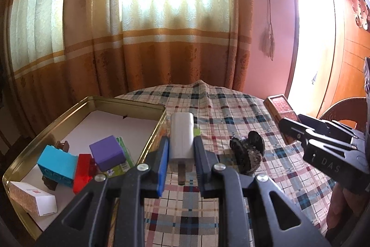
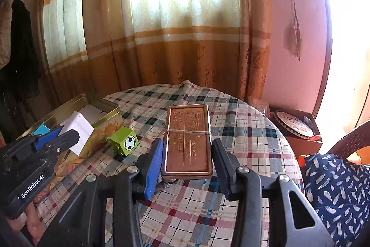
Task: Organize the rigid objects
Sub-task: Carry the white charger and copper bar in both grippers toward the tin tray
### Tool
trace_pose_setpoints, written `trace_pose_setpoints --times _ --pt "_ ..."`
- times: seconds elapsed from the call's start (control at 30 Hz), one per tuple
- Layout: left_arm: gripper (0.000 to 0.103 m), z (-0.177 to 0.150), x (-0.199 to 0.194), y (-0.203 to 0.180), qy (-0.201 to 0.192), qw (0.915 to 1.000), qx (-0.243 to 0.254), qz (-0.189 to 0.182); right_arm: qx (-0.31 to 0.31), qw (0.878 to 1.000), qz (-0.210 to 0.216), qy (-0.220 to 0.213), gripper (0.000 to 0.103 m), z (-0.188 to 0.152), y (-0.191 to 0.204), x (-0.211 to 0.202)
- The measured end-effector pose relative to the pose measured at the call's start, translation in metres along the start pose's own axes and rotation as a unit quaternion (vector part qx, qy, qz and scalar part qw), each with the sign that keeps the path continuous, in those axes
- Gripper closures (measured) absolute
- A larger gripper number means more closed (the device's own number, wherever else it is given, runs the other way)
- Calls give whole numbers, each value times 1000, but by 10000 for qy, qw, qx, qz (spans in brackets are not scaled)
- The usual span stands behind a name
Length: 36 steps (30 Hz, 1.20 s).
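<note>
My left gripper [image 1: 181, 149] is shut on a white charger plug [image 1: 182, 134] and holds it above the table beside the gold tin's right wall. The gold tin [image 1: 129, 103] holds a purple cube [image 1: 107, 152], a teal block [image 1: 57, 162], a red brick [image 1: 82, 171] and a white carton [image 1: 32, 199]. My right gripper [image 2: 187, 159] is shut on a flat brown rectangular box [image 2: 188, 142], held above the table. In the right wrist view the left gripper [image 2: 46, 142] with the white plug [image 2: 79, 129] shows at the left, next to the tin [image 2: 108, 115].
A green cube with a football print [image 2: 124, 141] lies on the plaid tablecloth [image 2: 231, 119] beside the tin. A dark hair clip [image 1: 249, 151] lies on the cloth right of my left gripper. A cardboard box with a round tin [image 2: 294, 124] stands beyond the table.
</note>
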State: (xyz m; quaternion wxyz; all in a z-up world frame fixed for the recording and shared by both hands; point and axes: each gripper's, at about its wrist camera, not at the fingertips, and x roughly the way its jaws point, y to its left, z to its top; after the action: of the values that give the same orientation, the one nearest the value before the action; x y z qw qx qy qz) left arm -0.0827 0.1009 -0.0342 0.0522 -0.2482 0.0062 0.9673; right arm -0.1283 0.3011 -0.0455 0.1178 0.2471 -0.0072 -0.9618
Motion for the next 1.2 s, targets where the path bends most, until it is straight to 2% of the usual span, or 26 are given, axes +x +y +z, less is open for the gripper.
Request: trace_pose_setpoints --times 0.67,1.2 --pt "83 -6 -7 13 -62 9997 -236 48 -254 9987 19 -435 57 1 14 -18" --pt "83 -9 -16 23 -129 9993 -324 149 -484 9965 307 -607 57 2 42 -29"
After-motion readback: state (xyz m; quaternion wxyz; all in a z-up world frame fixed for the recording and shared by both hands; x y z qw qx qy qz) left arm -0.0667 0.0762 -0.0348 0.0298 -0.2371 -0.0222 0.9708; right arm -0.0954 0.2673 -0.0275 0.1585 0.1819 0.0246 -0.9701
